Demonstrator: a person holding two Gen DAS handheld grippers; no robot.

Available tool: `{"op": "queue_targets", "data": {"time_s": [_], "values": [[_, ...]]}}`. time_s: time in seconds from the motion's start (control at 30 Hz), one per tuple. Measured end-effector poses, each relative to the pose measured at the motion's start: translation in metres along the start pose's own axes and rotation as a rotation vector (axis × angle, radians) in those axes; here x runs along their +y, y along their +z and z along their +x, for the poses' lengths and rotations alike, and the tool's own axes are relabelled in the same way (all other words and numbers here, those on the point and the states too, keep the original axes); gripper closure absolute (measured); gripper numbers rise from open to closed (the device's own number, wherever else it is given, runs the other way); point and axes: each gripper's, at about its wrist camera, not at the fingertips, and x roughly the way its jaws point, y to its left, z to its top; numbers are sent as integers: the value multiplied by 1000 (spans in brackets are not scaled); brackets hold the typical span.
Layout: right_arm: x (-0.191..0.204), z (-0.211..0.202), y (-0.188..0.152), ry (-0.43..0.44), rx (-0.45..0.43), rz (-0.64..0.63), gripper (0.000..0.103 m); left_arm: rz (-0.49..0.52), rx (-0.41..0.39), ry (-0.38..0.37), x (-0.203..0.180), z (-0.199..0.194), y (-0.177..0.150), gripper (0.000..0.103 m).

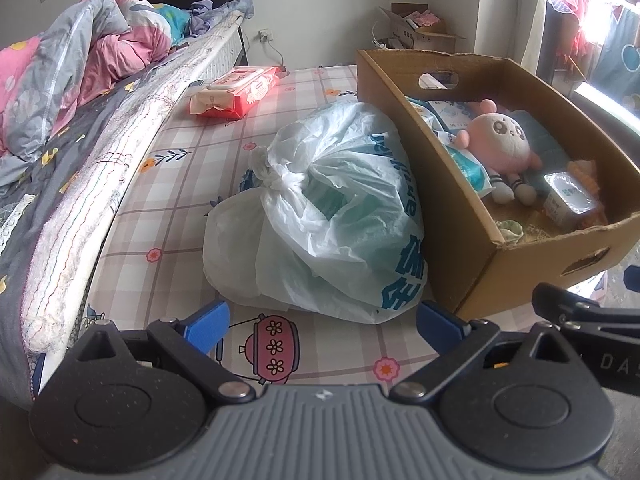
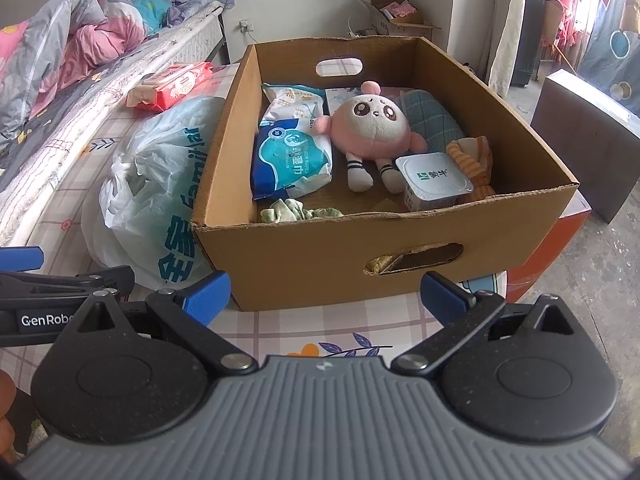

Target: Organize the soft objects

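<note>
A: What lies nearest?

B: Both tools hover low over a checked sheet (image 1: pixel 188 184) printed with small flowers and a pink pot. The left gripper (image 1: pixel 322 322) has its blue-tipped jaws spread wide with nothing between them; the right gripper (image 2: pixel 324 294) stands the same, jaws apart and empty.

A: And just past them?

B: From the left wrist view, at twelve o'clock, a knotted plastic bag (image 1: pixel 320 216) slumps on the sheet, thin, crinkled, translucent white with blue lettering. It touches the left wall of a cardboard box (image 2: pixel 320 248), which sits at twelve o'clock from the right wrist view. The box is open-topped and brown, with ragged cut rims and oval handle holes.

A: What is inside?

B: A round pink plush doll (image 2: pixel 372 128) with striped legs lies near the middle. At its nine o'clock lie glossy blue-and-white wipes packs (image 2: pixel 292 156). At its four o'clock stands a small foil-topped cup (image 2: pixel 434 184), beside an orange striped cloth (image 2: pixel 472 160). A teal checked cushion (image 2: pixel 432 120) lies at its two o'clock, and a crumpled green cloth (image 2: pixel 296 210) lies against the near wall.

A: Farther off?

B: At ten o'clock a red wipes pack (image 1: pixel 236 94) lies by a raised mattress edge (image 1: pixel 120 176) heaped with rumpled pink and grey bedding (image 1: pixel 80 72). Beyond are white walls, another open carton (image 1: pixel 420 28) in the corner, and a bright window at two o'clock.
</note>
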Motion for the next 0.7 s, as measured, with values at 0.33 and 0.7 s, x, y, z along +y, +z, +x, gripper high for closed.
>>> {"op": "queue_targets", "data": {"time_s": [0.33, 0.7], "values": [[3, -1, 3, -3, -1, -6, 1, -12, 9, -10, 3, 1, 2, 3], [4, 0, 4, -4, 0, -9, 1, -21, 13, -14, 5, 3, 2, 4]]}}
